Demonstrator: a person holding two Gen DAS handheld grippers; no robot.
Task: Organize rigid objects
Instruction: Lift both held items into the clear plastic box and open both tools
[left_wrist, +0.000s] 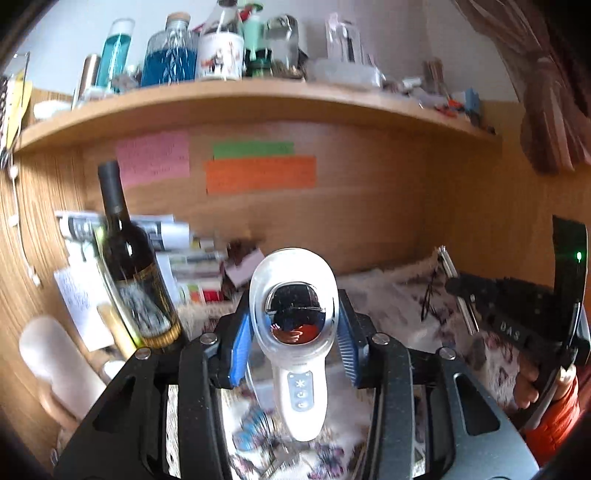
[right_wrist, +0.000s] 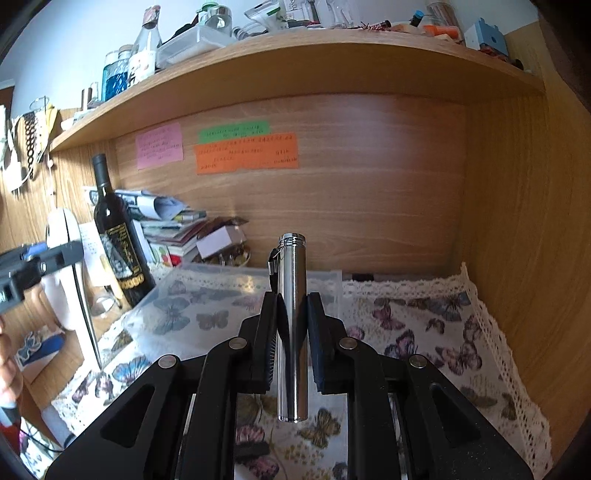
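We are at a wooden desk alcove under a curved shelf (right_wrist: 295, 74) crowded with bottles; a butterfly-print lace cloth (right_wrist: 424, 317) covers the desktop. Three coloured paper notes (right_wrist: 246, 153) are stuck on the back panel, and one dark wine bottle (left_wrist: 133, 266) stands upright at the left by stacked magazines. Our left gripper (left_wrist: 293, 343) clasps one white handheld device (left_wrist: 295, 332) by its mirrored head, long axis upright, handle hanging down. Our right gripper (right_wrist: 291, 332) is clenched on one chrome cylinder (right_wrist: 291, 325), upright, capped end up, above the cloth
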